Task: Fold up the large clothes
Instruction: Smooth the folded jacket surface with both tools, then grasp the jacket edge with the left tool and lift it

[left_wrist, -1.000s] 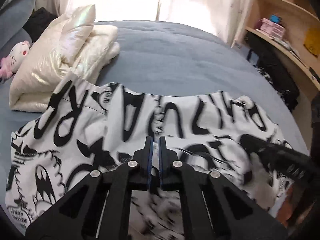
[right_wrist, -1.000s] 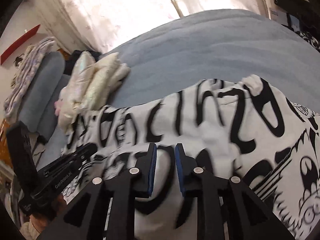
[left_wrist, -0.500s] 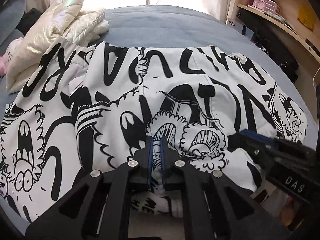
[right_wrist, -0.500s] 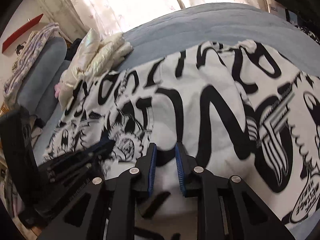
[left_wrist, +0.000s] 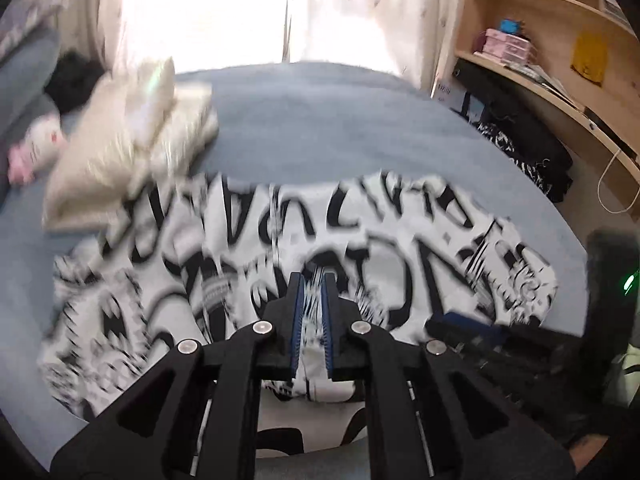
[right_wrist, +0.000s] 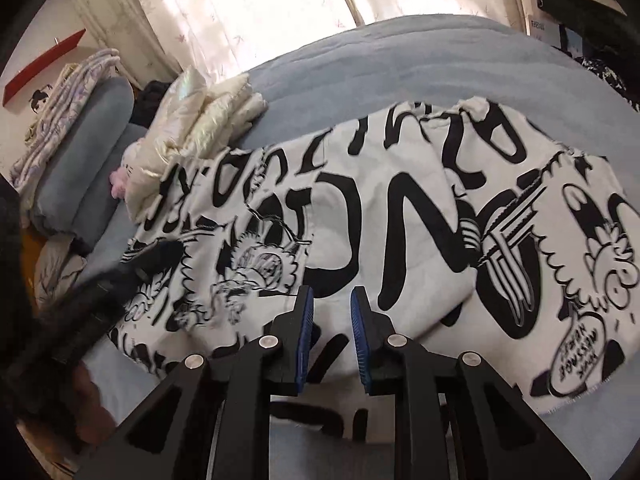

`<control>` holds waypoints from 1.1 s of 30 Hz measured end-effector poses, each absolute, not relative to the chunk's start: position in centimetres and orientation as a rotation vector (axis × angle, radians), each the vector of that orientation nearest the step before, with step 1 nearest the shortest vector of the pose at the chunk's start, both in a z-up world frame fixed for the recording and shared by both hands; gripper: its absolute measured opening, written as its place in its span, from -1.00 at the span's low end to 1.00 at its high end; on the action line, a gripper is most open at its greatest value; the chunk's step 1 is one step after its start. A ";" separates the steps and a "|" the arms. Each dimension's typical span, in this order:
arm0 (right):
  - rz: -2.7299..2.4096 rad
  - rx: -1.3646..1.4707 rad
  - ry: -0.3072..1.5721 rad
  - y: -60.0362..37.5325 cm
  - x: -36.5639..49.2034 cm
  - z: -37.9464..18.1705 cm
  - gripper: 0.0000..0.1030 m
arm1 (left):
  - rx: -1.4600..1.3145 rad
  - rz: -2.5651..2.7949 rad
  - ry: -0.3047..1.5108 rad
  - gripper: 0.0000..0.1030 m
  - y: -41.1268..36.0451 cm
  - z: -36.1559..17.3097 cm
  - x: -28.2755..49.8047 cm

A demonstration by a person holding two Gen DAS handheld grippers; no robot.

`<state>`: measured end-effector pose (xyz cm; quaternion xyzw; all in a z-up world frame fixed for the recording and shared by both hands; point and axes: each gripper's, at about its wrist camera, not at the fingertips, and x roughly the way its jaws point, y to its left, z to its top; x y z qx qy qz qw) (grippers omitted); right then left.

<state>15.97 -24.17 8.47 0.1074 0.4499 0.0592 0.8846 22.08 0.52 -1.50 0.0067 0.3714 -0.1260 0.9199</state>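
Note:
A large white garment with black cartoon print (left_wrist: 360,240) (right_wrist: 380,200) lies spread on the blue-grey bed (left_wrist: 340,120), with one flap folded over its middle. My left gripper (left_wrist: 313,278) hovers over the near middle of it. Its pads are almost together, and a thin strip of blurred cloth shows in the slit; I cannot tell whether it is pinched. In the right wrist view the left gripper (right_wrist: 132,276) is a dark blur over the garment's left part. My right gripper (right_wrist: 332,292) stands over the near edge, pads apart, with flat cloth showing beneath the gap.
A folded cream padded jacket (left_wrist: 132,140) (right_wrist: 200,120) touches the garment's far left corner, with a pink and white plush toy (left_wrist: 36,148) beside it. Wooden shelves (left_wrist: 540,60) and a dark bag (left_wrist: 520,136) line the right side. A grey cushion (right_wrist: 92,144) stands at the left.
The left gripper has pulled back and risen, so the garment looks smaller and blurred. The right gripper has slid back a little, so the garment's right edge shows. The right jaws look unchanged.

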 end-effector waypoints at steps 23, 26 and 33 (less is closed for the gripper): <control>0.058 0.129 0.884 -20.8 11.0 13.5 -0.62 | -0.052 -0.215 0.617 -0.86 1.8 15.7 18.0; 0.068 0.124 0.874 -20.2 11.3 14.4 -0.62 | -0.099 -0.203 0.641 -0.86 3.4 15.5 18.1; 0.112 0.121 0.814 -19.0 13.3 17.7 -0.62 | -0.147 -0.169 0.694 -0.85 7.4 12.6 18.1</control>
